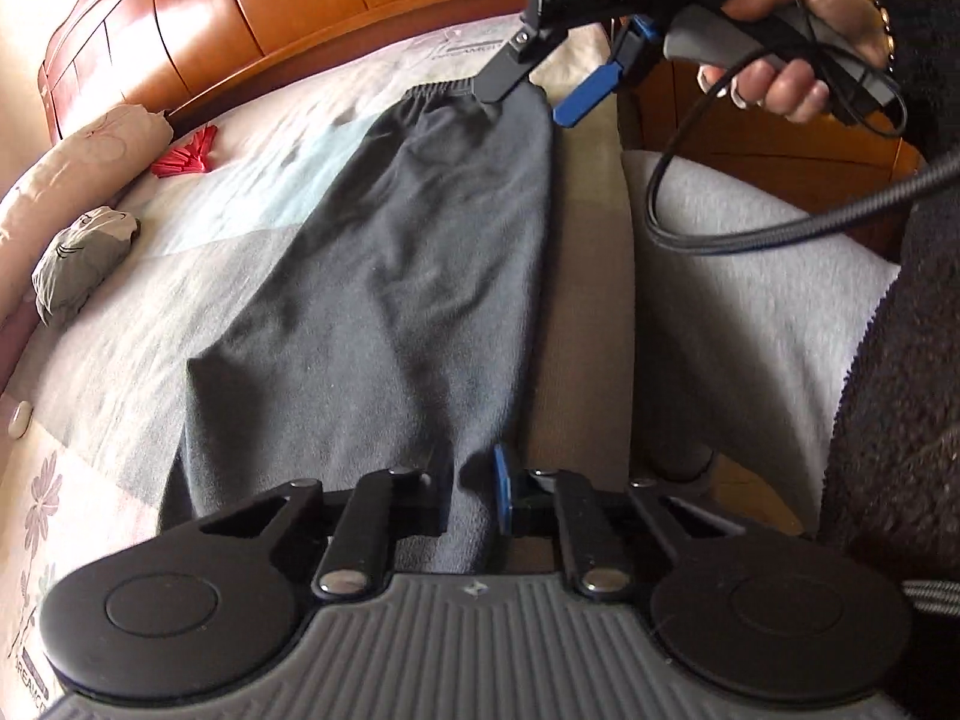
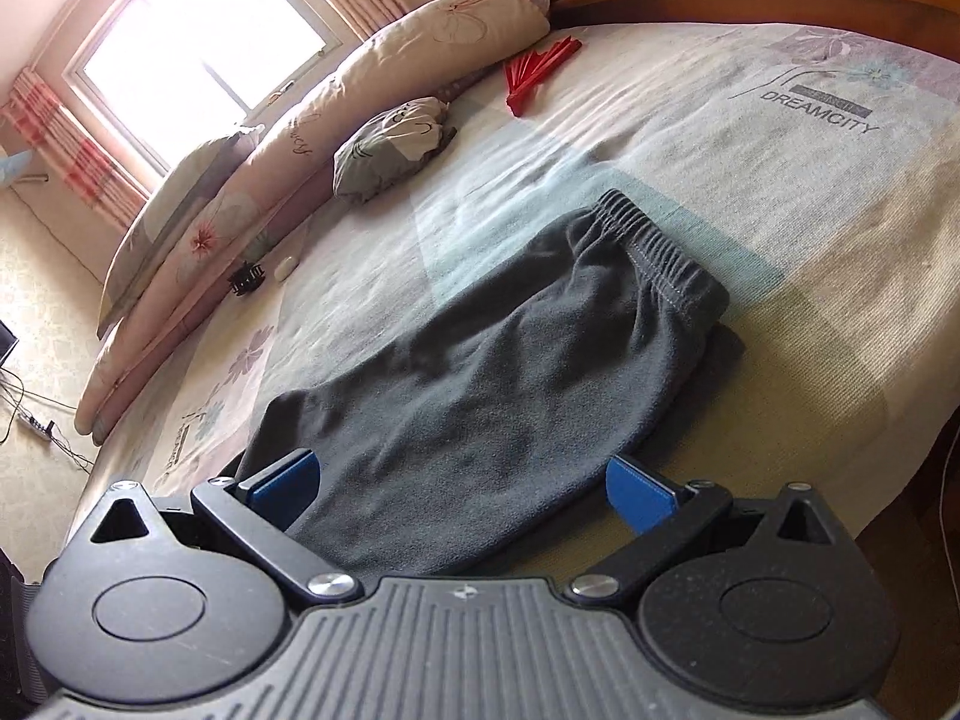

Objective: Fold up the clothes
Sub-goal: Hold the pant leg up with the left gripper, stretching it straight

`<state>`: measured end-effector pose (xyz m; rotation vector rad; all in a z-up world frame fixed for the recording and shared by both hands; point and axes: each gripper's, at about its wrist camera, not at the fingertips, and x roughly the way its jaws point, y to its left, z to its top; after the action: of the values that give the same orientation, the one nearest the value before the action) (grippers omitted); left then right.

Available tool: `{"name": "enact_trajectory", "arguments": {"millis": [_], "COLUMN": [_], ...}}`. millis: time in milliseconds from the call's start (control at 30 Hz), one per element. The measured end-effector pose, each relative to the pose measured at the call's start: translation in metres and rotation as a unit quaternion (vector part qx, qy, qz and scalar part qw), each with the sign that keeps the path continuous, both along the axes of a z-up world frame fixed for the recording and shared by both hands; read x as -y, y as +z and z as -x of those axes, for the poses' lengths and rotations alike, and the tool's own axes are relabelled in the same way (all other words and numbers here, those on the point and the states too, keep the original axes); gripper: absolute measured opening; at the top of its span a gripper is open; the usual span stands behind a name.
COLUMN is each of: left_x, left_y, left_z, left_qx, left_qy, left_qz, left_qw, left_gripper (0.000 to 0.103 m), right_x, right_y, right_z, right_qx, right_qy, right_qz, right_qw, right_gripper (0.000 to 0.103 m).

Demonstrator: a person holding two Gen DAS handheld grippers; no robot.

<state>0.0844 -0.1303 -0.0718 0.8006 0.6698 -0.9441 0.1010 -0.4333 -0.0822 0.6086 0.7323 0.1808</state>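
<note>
- left tool (image 1: 474,492) is sitting clamped on a bunched fold of the dark grey trousers (image 1: 384,276), its fingers close together with the cloth pinched between them at the hem end.
- right tool (image 1: 528,93) is hovering at the far end of the garment with its fingers apart; in the left wrist view one black finger seems to be touching or just above the elastic waistband (image 2: 660,252), the blue pad hanging clear of the cloth, so it is not gripping anything.
- a hand (image 1: 798,48) in a dark fuzzy sleeve is holding that tool's handle, a cable looping down from it.
- the trousers are lying lengthwise along the near edge of the bed (image 2: 750,192), folded leg over leg, waistband pointing toward the headboard corner.
- the fabric is looking like soft, light fleece or jersey: limp, wrinkling easily, not slippery and not fragile, so it is likely sagging wherever it is unsupported.
- the gathered waistband is looking like the thickest, firmest part, so a pinch through it at the corner is probably the surest hold for the right tool.
- a pinch at each end is likely keeping the length taut enough to carry over in half.
- a red fan (image 2: 540,75) and a small grey bundle (image 2: 390,144) are lying well apart from the garment.
</note>
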Motion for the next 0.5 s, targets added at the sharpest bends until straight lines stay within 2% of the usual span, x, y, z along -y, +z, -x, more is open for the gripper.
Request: {"name": "enact_trajectory", "arguments": {"millis": [267,500], "left_x": [-0.019,-0.039], "left_y": [0.0,0.001], "left_z": [0.007,0.007], "left_qx": [0.001,0.024], "left_qy": [0.001,0.01], "left_qz": [-0.022,-0.049], "left_qw": [0.9997,0.9985], "left_gripper": [0.016,0.018], "right_x": [-0.001,-0.006], "right_y": [0.005,0.011], "right_z": [0.004,0.006], "right_qx": [0.004,0.009], "right_qy": [-0.002,0.003], "right_qz": [0.003,0.01], "right_qw": [1.0,1.0], "right_gripper": [0.103,0.103]}}
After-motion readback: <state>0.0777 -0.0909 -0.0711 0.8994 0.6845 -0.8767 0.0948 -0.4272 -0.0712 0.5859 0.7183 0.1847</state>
